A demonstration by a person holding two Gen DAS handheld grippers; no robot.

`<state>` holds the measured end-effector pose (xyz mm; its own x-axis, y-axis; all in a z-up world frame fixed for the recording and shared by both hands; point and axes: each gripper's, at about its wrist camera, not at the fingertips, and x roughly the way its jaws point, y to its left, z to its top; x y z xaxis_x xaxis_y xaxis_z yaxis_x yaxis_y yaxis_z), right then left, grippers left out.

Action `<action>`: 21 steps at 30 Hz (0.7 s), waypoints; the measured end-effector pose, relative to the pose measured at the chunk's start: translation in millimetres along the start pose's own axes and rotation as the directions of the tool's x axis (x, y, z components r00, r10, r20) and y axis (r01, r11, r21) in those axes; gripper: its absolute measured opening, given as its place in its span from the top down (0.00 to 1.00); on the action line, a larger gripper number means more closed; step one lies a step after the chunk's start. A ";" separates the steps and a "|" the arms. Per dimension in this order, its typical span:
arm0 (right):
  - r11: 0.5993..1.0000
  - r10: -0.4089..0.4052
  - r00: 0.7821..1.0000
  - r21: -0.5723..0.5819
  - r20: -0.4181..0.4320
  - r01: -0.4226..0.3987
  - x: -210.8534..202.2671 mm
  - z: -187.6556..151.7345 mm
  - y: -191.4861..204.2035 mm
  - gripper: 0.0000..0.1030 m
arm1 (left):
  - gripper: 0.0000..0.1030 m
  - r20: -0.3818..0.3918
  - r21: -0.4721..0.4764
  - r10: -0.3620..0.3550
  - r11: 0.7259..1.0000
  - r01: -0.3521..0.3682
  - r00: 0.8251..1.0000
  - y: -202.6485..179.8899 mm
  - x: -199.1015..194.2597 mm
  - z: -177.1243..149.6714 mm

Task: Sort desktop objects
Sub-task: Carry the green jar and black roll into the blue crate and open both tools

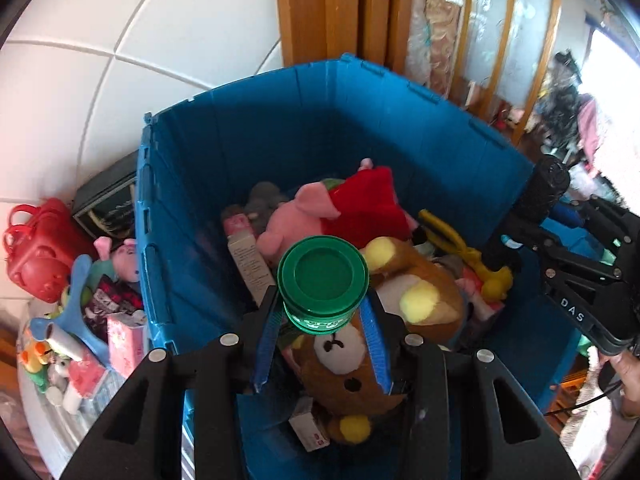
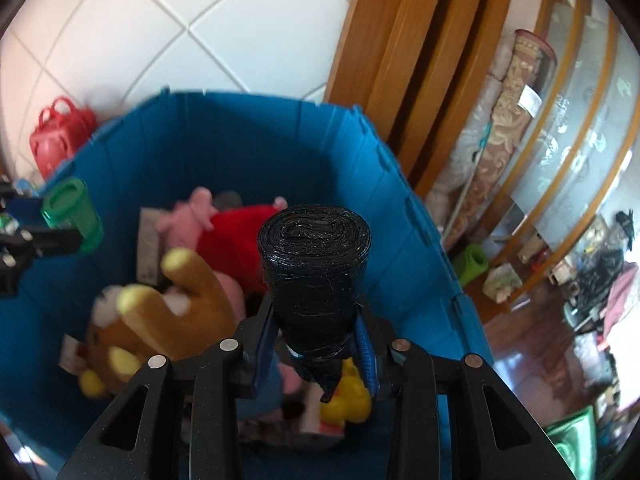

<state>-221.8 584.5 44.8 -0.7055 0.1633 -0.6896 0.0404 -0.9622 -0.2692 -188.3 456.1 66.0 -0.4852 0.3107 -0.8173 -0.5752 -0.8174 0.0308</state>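
Between the left gripper's (image 1: 322,312) blue pads: a green tub (image 1: 323,280), lid toward the camera, jaws clamped on its sides. It hangs over the blue crate (image 1: 280,128), above the brown bear (image 1: 352,368).

Right gripper (image 2: 316,344) same story: jaws closed on a black roll (image 2: 314,264), pads pressing both sides, roll end-on to the camera, also over the crate. Left view shows that roll (image 1: 548,188) at the crate's right rim, with the right gripper's (image 1: 532,240) body behind it. Right view shows the tub (image 2: 74,216) at the crate's left side.

Below, crate contents: bear lying on its back with yellow paws up, pink pig (image 1: 296,220) in red cloth (image 1: 368,204) beyond it, grey plush (image 1: 262,198) further back, white carton (image 1: 250,264) against the left wall, yellow toy (image 1: 476,256) on the right, small white box (image 1: 310,428) near the front. Yellow duck (image 2: 346,398) shows under the roll in the right view.

Outside, left of the crate: pink box (image 1: 126,338), blue plastic piece (image 1: 80,300), small pink pig (image 1: 124,256), red bag (image 1: 38,252), dark box (image 1: 108,204). Small clutter nearer the edge is too blurred to identify.

Beyond: white tiled wall (image 1: 120,40), wooden frame (image 1: 328,8), glass door (image 1: 504,20).
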 end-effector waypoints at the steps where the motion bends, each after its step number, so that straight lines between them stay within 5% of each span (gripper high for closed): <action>1: 1.000 -0.005 1.000 -0.009 -0.009 0.005 4.7 -2.7 -1.1 0.66 | 0.62 -0.005 -0.003 0.008 1.000 -0.008 1.000 0.5 0.6 -1.7; 16: 0.999 0.045 0.998 -0.011 -0.051 -0.045 24.0 -7.8 -9.8 0.66 | 0.61 -0.085 -0.038 0.062 0.997 -0.066 0.994 10.3 20.3 -1.1; 19: 0.999 0.041 0.998 -0.003 -0.050 -0.041 22.8 -7.5 -10.3 0.63 | 0.44 -0.078 -0.040 0.073 0.996 -0.077 0.994 10.9 20.0 -1.9; 21: 1.000 0.018 0.999 -0.003 -0.042 -0.018 20.5 -7.3 -9.2 0.50 | 0.38 -0.060 -0.032 0.084 0.996 -0.086 0.995 10.1 17.5 -3.3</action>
<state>-231.5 598.3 28.2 -0.6743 0.1553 -0.7219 0.0553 -0.9643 -0.2591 -200.4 451.7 50.1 -0.4915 0.2116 -0.8448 -0.5100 -0.8563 0.0822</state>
